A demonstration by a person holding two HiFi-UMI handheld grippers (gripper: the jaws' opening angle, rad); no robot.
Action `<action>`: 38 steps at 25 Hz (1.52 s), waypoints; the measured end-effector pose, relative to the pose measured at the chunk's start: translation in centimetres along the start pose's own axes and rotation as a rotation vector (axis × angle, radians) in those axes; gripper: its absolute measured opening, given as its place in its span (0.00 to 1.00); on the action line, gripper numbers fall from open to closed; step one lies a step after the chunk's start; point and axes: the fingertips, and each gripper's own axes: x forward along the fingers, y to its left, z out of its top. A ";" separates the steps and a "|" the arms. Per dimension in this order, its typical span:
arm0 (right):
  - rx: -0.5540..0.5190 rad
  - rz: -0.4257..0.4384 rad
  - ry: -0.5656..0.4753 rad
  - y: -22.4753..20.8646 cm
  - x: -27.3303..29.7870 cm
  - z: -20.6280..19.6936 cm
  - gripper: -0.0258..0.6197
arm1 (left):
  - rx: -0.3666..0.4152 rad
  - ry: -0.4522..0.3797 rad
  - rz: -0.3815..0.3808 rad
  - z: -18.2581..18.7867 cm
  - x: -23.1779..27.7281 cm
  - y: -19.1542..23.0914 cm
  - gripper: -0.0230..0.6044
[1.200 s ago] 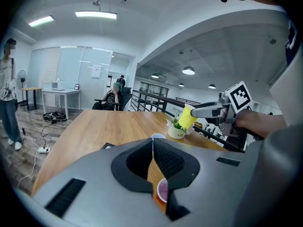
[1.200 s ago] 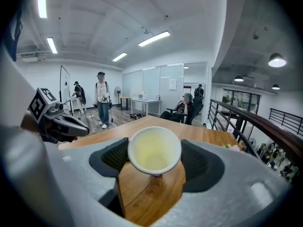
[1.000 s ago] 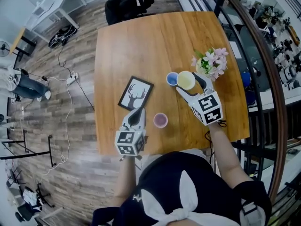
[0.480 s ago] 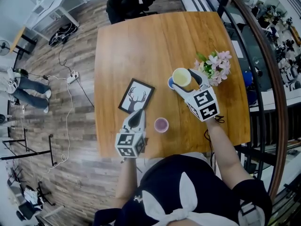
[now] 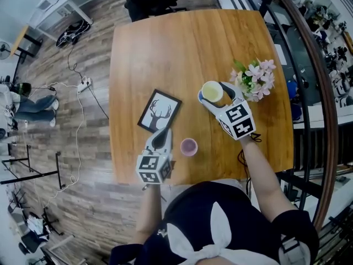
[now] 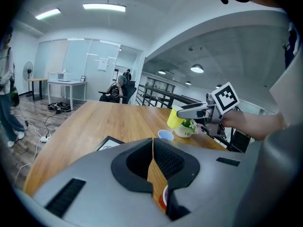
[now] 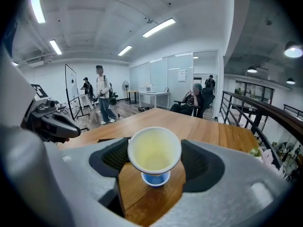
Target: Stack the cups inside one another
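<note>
The yellow cup, upright and empty, is held between the fingers of the right gripper, raised just above the blue cup, which stands on the surface at right. The purple cup stands upright, apart, nearer and to the left.

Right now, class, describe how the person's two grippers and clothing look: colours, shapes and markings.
The left gripper and right gripper are grey with dark ribbed pads, and each carries a white cube of black square markers. The person wears a dark short-sleeved top with a white bow shape.
</note>
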 end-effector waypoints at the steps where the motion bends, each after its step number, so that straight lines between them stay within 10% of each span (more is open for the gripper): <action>1: 0.001 0.005 0.009 0.0 0.3 -0.3 0.57 | -0.004 0.002 0.001 -0.1 0.1 0.0 0.07; 38: 0.063 0.028 0.107 0.5 3.5 -5.4 0.58 | -0.024 0.017 0.041 -1.4 -0.4 1.6 0.07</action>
